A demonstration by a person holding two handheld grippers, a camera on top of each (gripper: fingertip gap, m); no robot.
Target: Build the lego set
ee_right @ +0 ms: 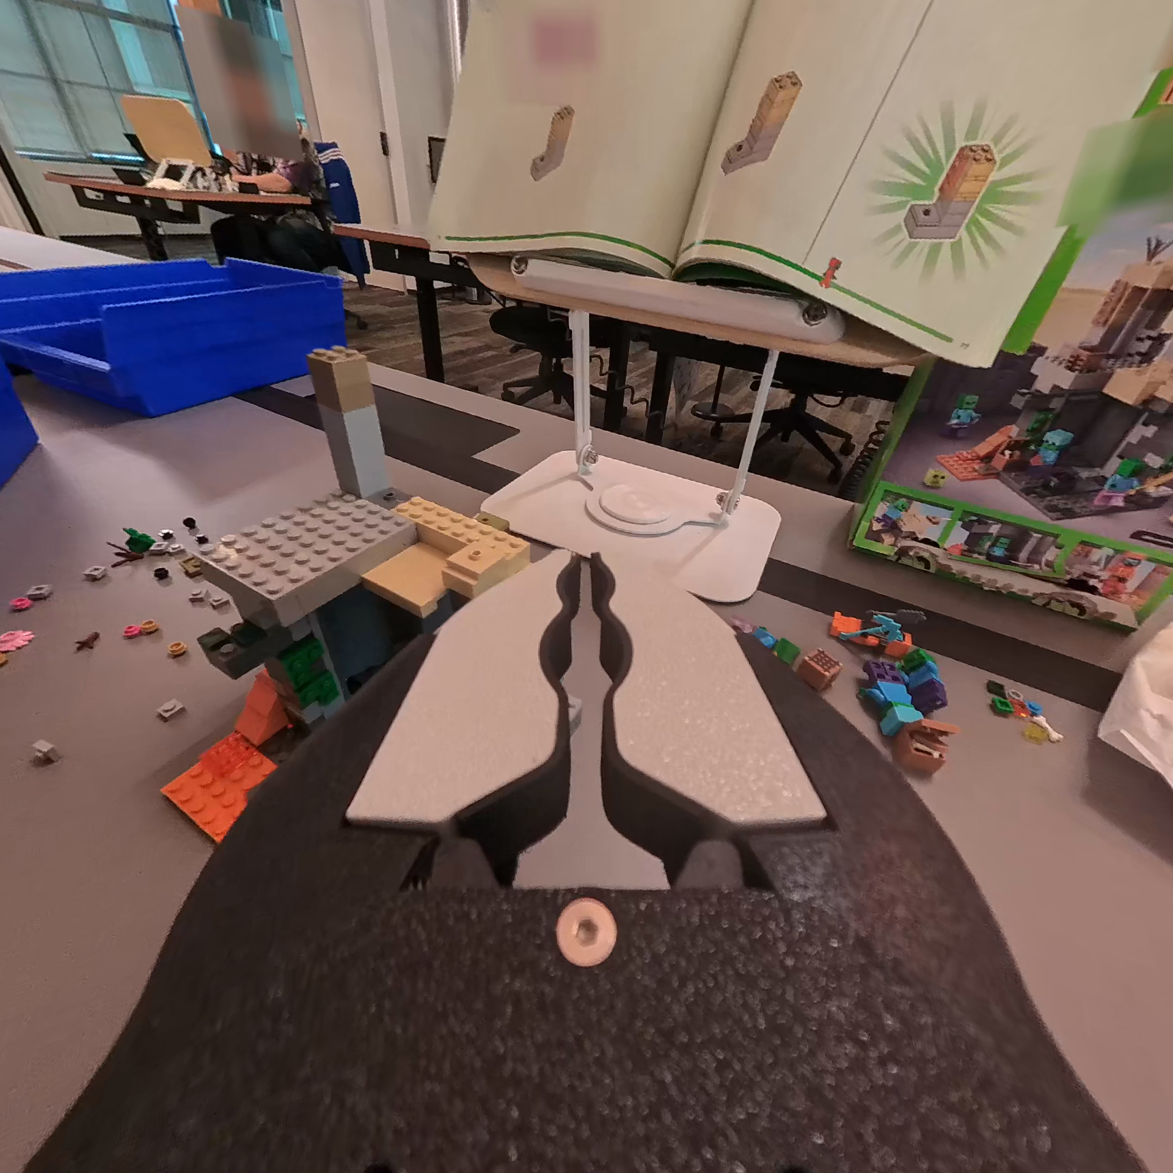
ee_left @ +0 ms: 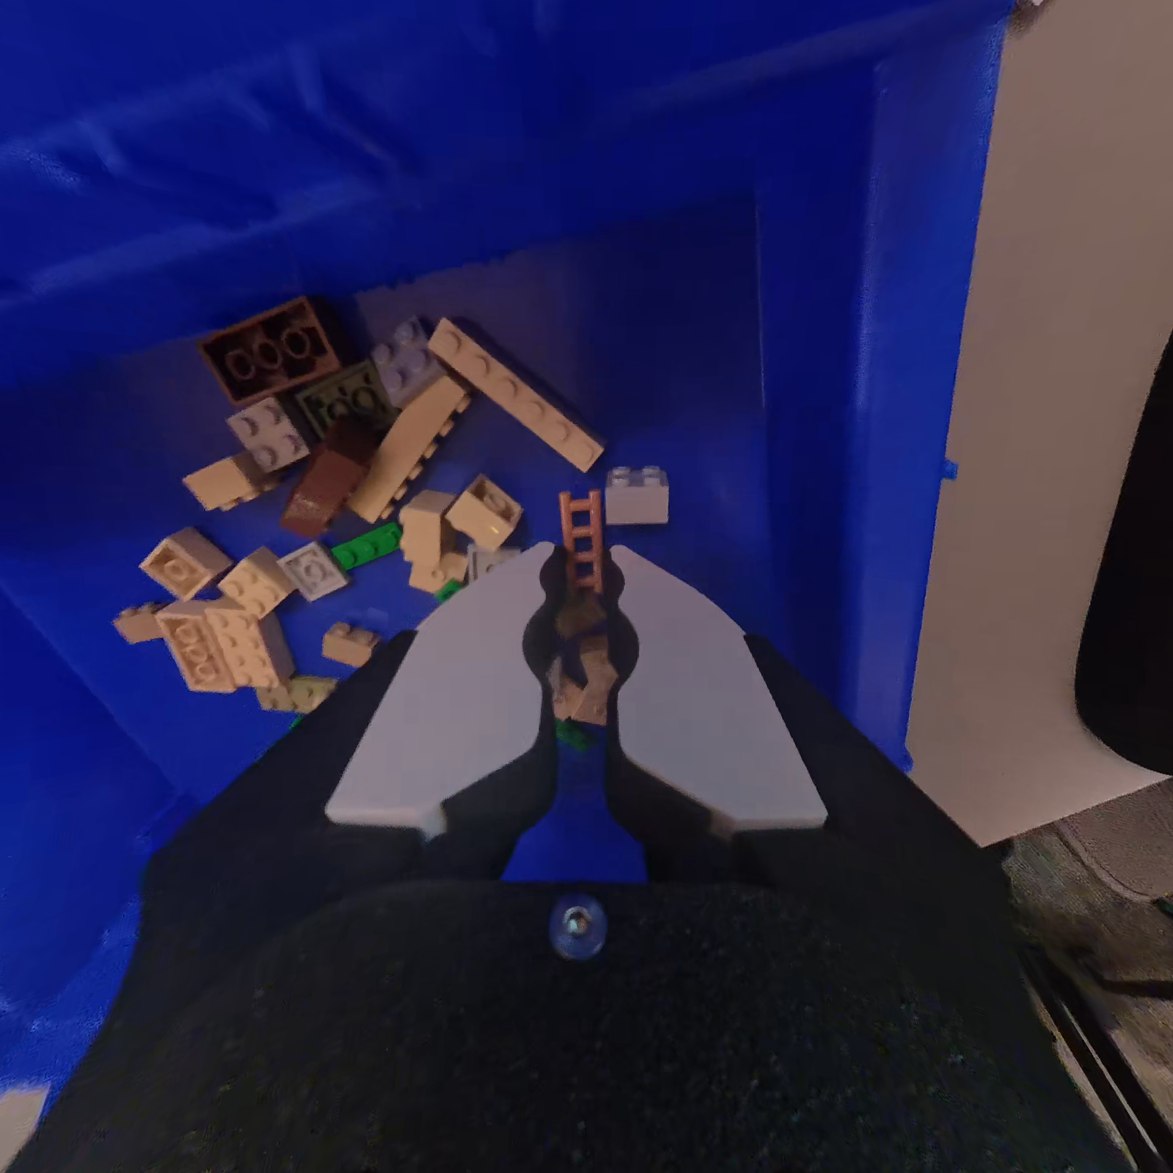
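Left gripper (ee_left: 583,558) — reaches down into a blue bin (ee_left: 825,317); fingers narrow, closed on a small brown ladder (ee_left: 581,539), whose upper rungs stick out past the fingertips. Just beyond the ladder to the right, a grey brick (ee_left: 636,496) stands on the bin floor. Left and farther off, a loose heap of bricks: a long tan plate (ee_left: 514,393), a dark brown brick (ee_left: 273,349) lying underside up, a red-brown slope (ee_left: 327,482), a green plate (ee_left: 368,546), and several tan bricks (ee_left: 222,628) nearer on the left.

Right gripper (ee_right: 585,562) — over the grey surface (ee_right: 95,457); fingers all but together, nothing between them. Nearest, just left of the tips, a partly built model (ee_right: 355,552) with a grey studded plate, tan section and tall column. Just beyond the tips, the white base of a book stand (ee_right: 698,527) carrying an open booklet (ee_right: 635,127). Far right, a green box (ee_right: 1047,476); near right, small coloured pieces (ee_right: 901,685); far left, more blue bins (ee_right: 178,330).
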